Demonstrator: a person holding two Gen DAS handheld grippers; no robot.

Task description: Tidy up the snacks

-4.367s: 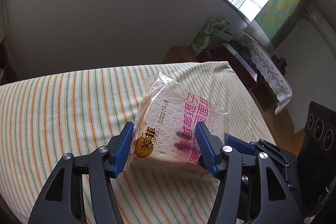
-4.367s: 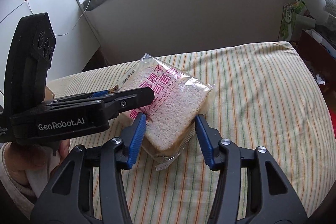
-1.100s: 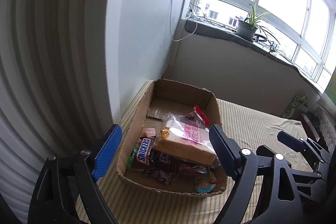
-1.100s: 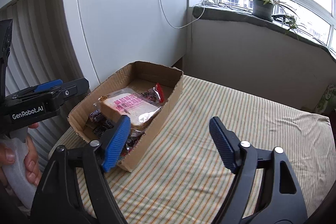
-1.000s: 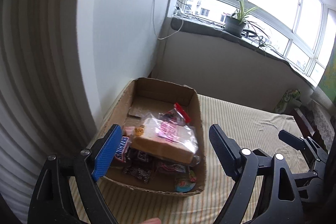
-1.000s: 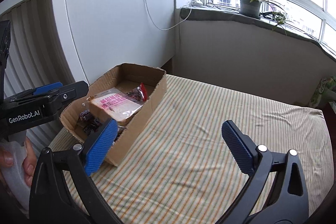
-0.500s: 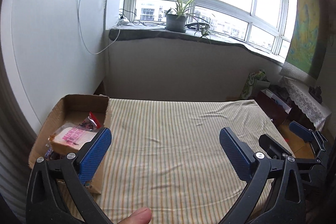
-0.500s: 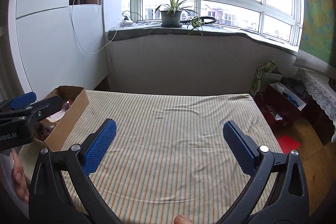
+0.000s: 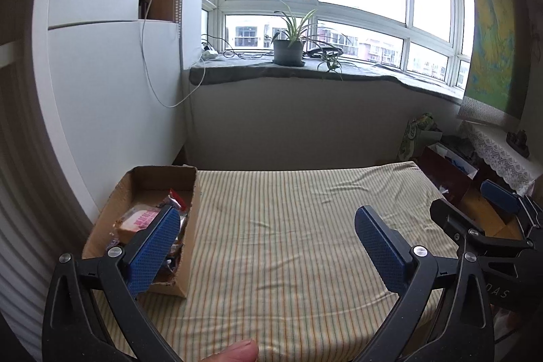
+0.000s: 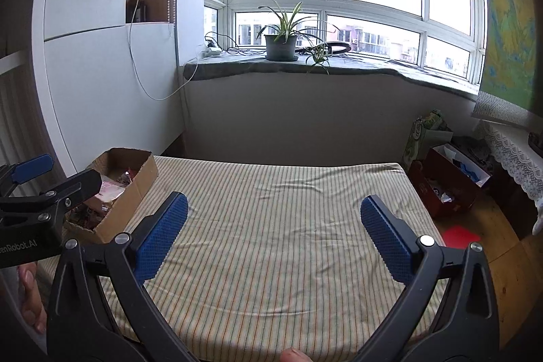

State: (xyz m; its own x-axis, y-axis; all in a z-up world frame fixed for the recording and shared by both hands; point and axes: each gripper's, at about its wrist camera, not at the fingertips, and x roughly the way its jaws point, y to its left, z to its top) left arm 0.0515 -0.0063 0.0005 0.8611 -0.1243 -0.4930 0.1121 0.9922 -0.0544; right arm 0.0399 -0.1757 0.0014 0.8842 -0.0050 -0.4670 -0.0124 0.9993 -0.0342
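Observation:
A cardboard box (image 9: 190, 202) of snacks stands at the left edge of the striped bed (image 9: 288, 243). Inside it lies the bagged bread slice (image 9: 137, 219) with pink print, on top of several small wrapped snacks. My left gripper (image 9: 268, 233) hangs wide open above the bed, with nothing between its blue pads. My right gripper (image 10: 273, 226) is just as wide open and holds nothing. In the right wrist view the box (image 10: 135, 192) sits at the far left, and the bread (image 10: 110, 189) shows inside it, partly behind the left gripper's body.
White cabinet panels (image 9: 101, 90) stand behind the box. A windowsill with a potted plant (image 9: 288, 48) runs behind the bed. Boxes and bags (image 10: 451, 172) crowd the wooden floor to the right. A thumb tip (image 9: 237, 351) shows at the bottom edge.
Both grippers pulled back and swung right, away from the box, which slid toward the left edge of both views. The left jaws spread a little wider. The bread stays in the box.

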